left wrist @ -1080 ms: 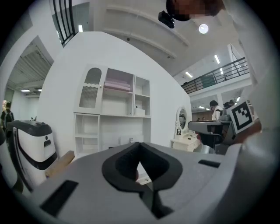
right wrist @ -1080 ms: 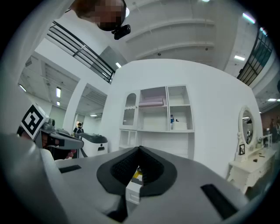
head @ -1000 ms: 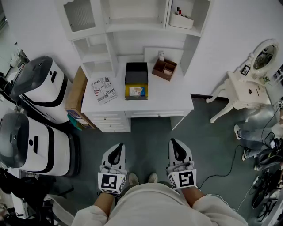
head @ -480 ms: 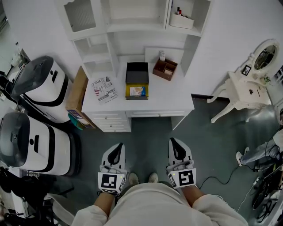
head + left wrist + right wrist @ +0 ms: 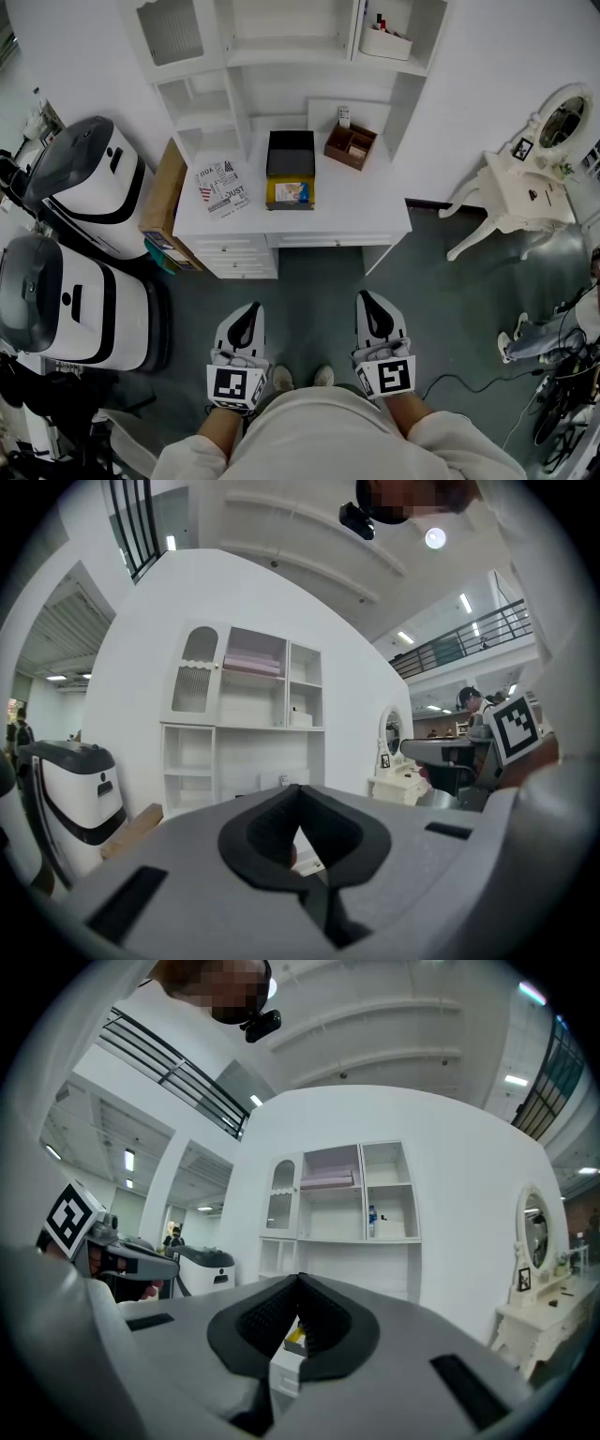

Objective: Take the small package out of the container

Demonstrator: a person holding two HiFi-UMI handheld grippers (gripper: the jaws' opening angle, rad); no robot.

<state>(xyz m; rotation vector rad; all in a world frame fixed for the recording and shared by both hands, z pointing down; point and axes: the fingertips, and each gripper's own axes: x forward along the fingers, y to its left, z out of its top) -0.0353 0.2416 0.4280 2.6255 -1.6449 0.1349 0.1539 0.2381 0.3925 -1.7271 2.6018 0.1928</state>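
Person's left gripper point(image 5: 249, 314) and right gripper point(image 5: 367, 305) held low at the waist, both jaws closed on nothing, small yellow package point(image 5: 290, 194) inside the open black container point(image 5: 290, 155) on the white desk point(image 5: 366, 211), well apart from both grippers

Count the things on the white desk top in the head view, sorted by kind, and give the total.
Black container: 1
Small yellow package, inside that container: 1
Brown wooden box: 1
Black-and-white printed sheet: 1
Small upright item, too small to identify: 1
Total: 5
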